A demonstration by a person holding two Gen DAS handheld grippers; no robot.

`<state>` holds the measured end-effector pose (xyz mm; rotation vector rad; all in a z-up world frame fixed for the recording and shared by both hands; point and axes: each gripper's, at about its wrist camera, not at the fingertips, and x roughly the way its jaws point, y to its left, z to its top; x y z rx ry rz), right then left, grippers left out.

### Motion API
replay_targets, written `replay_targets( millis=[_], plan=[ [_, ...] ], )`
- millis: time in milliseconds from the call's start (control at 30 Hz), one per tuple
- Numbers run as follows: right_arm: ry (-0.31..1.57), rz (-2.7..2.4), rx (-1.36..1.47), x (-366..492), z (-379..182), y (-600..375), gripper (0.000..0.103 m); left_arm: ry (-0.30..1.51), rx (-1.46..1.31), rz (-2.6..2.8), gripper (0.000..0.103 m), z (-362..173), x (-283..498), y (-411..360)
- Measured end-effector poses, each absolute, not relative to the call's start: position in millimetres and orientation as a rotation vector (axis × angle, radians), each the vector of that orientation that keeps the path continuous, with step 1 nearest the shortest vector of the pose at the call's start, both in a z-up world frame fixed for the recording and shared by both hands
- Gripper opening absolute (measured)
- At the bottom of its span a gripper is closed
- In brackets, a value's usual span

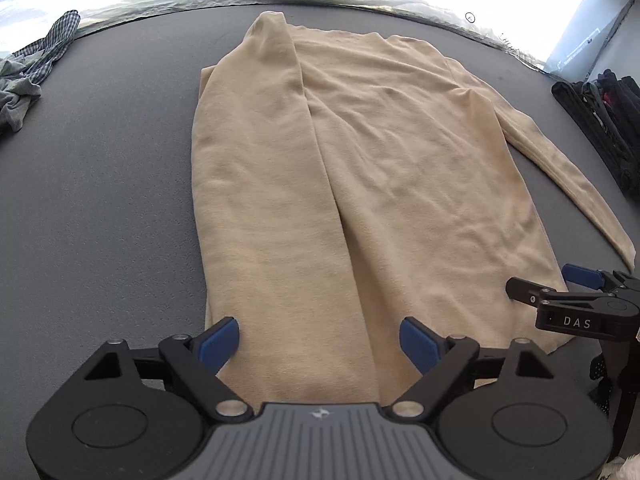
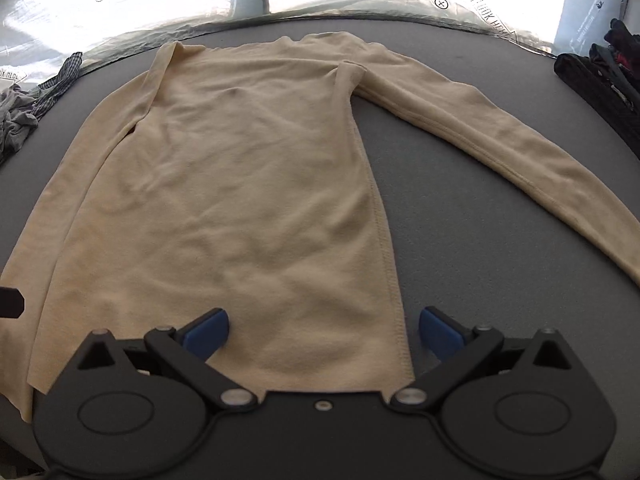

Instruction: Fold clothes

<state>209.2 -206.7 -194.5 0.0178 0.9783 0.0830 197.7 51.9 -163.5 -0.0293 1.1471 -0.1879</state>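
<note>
A beige long-sleeved top (image 1: 320, 168) lay flat on the grey table (image 1: 100, 184), its left side folded over the middle, its right sleeve (image 2: 500, 148) stretched out. My left gripper (image 1: 319, 344) and right gripper (image 2: 323, 332) hovered over the near hem, fingers spread, pinching nothing.

Beige top (image 2: 240, 184) between spread jaws

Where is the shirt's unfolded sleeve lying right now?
In the right wrist view the unfolded sleeve stretches from the beige shirt's shoulder toward the right edge, flat on the grey table, near the dark clothes pile.
</note>
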Motion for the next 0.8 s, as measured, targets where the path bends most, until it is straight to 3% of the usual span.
replay_targets(
  millis=[67, 300, 367, 467, 800],
  plan=[
    [0.977, 0.091, 0.008, 210, -195, -207, 0.103, 1.159, -0.005, -0.204, 0.068, -168, 198, 42],
    [0.969, 0.115, -0.018, 210, -197, -206, 0.103, 1.173, 0.103, -0.172, 0.045, -185, 195, 20],
    [0.965, 0.117, -0.018, 209, -197, -207, 0.103, 1.159, 0.103, -0.143, 0.019, -183, 195, 23],
    [0.961, 0.115, -0.017, 209, -197, -207, 0.103, 1.158, 0.001, -0.13, 0.005, -182, 197, 39],
    [0.939, 0.053, 0.013, 208, -198, -203, 0.103, 1.021, -0.208, 0.056, 0.004, -138, 207, 117]
  ],
)
